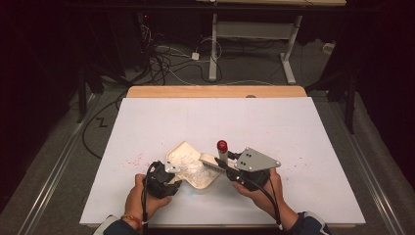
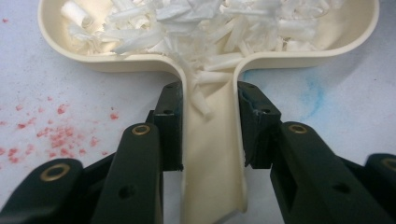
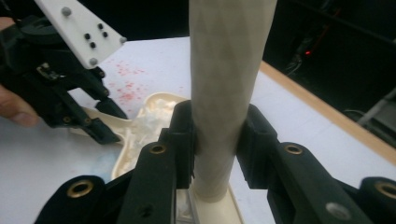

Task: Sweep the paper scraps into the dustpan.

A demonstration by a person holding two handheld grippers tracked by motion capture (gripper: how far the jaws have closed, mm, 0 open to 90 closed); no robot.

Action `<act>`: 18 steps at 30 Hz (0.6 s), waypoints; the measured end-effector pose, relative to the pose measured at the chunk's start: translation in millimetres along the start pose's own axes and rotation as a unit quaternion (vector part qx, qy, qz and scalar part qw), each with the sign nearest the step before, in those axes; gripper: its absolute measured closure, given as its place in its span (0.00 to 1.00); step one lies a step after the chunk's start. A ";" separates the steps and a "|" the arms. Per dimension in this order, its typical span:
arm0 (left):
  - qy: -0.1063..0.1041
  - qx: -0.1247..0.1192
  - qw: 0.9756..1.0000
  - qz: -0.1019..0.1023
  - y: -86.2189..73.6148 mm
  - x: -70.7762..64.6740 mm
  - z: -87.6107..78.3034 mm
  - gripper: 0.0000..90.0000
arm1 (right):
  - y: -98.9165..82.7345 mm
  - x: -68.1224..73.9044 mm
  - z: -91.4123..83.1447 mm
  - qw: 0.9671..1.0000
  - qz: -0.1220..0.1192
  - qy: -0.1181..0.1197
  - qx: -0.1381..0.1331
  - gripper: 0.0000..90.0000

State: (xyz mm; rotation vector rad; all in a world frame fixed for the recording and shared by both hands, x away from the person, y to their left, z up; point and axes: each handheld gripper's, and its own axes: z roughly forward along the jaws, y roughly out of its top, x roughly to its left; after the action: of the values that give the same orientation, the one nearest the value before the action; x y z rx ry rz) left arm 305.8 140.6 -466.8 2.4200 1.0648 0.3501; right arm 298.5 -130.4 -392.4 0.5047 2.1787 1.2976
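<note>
Left claw [image 1: 169,172] clamps the dustpan [image 1: 188,166] handle, steadying it near the bench's [image 1: 303,147] front edge; right claw [image 1: 226,166] clamps the brush [image 1: 215,161] handle to sweep shreds [image 2: 196,23] in.

Dustpan [image 2: 215,154]: cream plastic, smooth, slight sheen. Shreds [image 2: 219,28] in it: white, matt, paper-like curls. Brush handle [image 3: 224,93]: pale plastic, faintly faceted, satin finish; cap [image 1: 222,145] red, glossy. Left gripper [image 2: 208,135] and right gripper [image 3: 215,140]: black matt plastic with brass-coloured rivets. Counter [image 1: 293,132]: white matt sheet, speckled with red; bare wood along far edge [image 1: 215,91].
</note>
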 end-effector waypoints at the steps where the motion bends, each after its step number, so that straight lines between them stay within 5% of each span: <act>1: 0.000 0.000 1.000 0.000 -0.2 0.7 -0.3 0.70 | 0.5 -2.1 -2.3 1.000 0.005 -0.002 -0.003 0.79; 18: 0.006 -0.005 1.000 -0.016 -7.6 6.3 -3.6 0.70 | -0.6 -49.6 -59.8 0.998 0.043 -0.030 -0.029 0.79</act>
State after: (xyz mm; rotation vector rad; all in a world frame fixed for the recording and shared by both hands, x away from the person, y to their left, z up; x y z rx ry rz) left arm 303.9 150.9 -467.4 2.3921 1.1024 0.3599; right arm 299.6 -199.5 -356.9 0.6115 2.0841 1.3686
